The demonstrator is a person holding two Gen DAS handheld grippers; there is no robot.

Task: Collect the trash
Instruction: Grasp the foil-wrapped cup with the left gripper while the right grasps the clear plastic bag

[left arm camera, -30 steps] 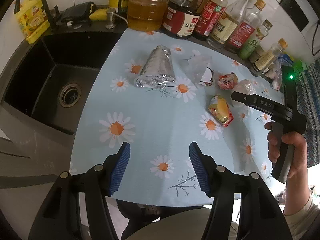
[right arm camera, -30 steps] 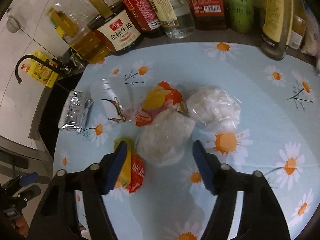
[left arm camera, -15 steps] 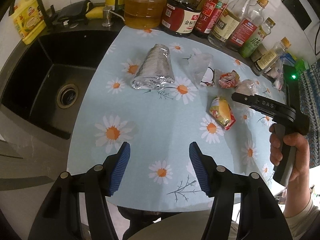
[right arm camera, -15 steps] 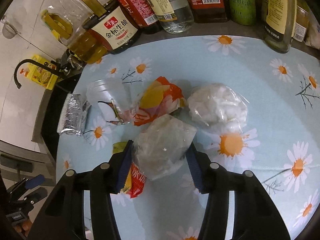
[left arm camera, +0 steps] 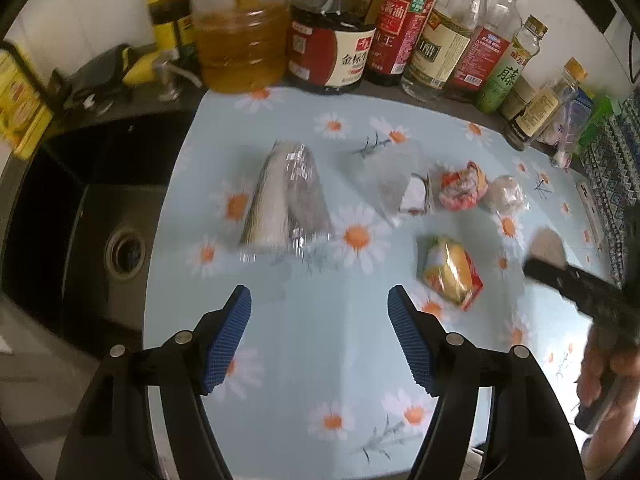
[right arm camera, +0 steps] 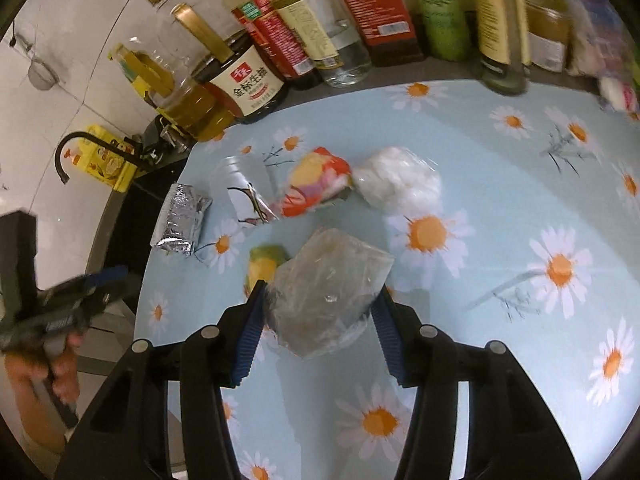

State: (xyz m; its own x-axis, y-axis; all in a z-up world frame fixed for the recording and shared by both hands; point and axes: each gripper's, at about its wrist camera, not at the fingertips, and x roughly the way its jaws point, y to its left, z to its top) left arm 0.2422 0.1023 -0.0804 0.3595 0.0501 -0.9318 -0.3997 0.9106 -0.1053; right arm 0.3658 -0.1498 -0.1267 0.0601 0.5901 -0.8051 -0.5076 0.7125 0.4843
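Observation:
My right gripper [right arm camera: 320, 320] is shut on a crumpled clear plastic bag [right arm camera: 326, 296] and holds it lifted above the daisy tablecloth; it also shows in the left wrist view [left arm camera: 546, 246]. On the cloth lie a silver foil pouch [left arm camera: 286, 200], a clear wrapper [left arm camera: 396, 184], a red-orange wrapper [left arm camera: 462, 188], a white plastic wad [left arm camera: 506, 196] and a yellow-red packet [left arm camera: 452, 272]. My left gripper [left arm camera: 320, 332] is open and empty above the cloth's near edge, short of the foil pouch.
A row of oil and sauce bottles [left arm camera: 328, 52] lines the back of the counter. A black sink [left arm camera: 88, 220] with a drain lies left of the cloth. A yellow detergent bottle [right arm camera: 106, 156] stands by the tap.
My right gripper closed on the clear plastic bag and lifted it off the cloth. My left gripper moved forward toward the foil pouch, still open.

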